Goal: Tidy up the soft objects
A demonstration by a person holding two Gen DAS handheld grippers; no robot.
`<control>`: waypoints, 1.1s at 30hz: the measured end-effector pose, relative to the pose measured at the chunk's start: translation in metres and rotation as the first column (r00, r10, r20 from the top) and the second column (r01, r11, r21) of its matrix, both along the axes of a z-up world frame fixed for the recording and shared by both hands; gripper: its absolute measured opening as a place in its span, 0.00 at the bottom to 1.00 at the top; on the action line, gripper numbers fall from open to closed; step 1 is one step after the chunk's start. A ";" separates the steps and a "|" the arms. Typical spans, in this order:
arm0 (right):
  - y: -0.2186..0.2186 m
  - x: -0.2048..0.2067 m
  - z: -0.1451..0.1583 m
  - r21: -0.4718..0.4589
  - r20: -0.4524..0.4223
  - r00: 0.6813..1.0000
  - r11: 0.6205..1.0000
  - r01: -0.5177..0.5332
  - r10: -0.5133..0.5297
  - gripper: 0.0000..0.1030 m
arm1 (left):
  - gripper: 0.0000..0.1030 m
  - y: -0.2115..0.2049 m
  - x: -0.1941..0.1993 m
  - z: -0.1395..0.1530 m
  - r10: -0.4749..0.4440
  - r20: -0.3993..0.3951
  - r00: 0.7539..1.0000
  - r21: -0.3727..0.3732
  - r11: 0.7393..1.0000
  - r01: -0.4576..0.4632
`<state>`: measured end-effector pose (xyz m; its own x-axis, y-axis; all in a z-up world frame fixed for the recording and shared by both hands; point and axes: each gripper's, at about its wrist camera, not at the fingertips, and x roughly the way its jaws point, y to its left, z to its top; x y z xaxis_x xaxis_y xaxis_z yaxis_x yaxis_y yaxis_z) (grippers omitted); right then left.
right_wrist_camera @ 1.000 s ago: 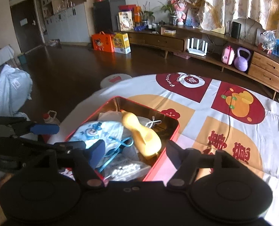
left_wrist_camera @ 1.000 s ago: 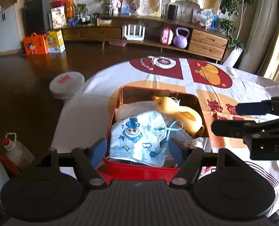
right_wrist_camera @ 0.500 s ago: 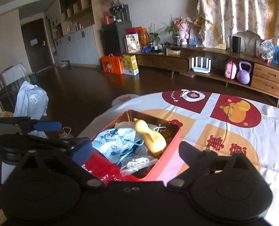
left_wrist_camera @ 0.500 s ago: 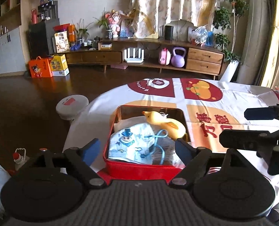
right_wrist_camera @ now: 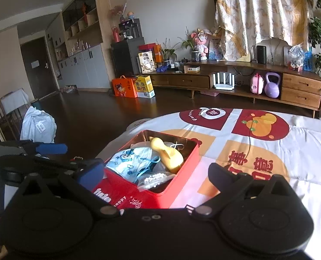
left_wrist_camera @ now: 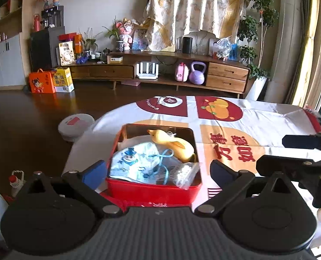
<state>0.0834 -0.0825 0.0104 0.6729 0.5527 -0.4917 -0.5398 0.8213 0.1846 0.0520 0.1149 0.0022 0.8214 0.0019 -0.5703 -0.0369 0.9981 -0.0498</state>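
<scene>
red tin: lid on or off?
Off. The red tin stands open-topped, with the yellow duck, blue mask and clear bag showing inside.

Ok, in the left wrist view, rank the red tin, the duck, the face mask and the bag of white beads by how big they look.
1. Red tin
2. Face mask
3. Duck, close to the mask; its lower part is hidden, so that order is unsure
4. Bag of beads
</scene>
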 end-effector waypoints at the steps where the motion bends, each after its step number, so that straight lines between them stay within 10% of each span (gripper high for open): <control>1: -0.003 -0.001 -0.001 0.007 -0.005 1.000 1.000 0.006 -0.006 1.00 | 0.99 -0.001 -0.001 0.000 0.001 -0.002 1.000 -0.002 1.000 -0.001; 33: -0.034 -0.023 -0.017 0.013 -0.048 0.995 0.996 0.089 -0.088 1.00 | 1.00 -0.026 -0.008 -0.005 -0.016 -0.020 1.000 0.020 1.000 0.016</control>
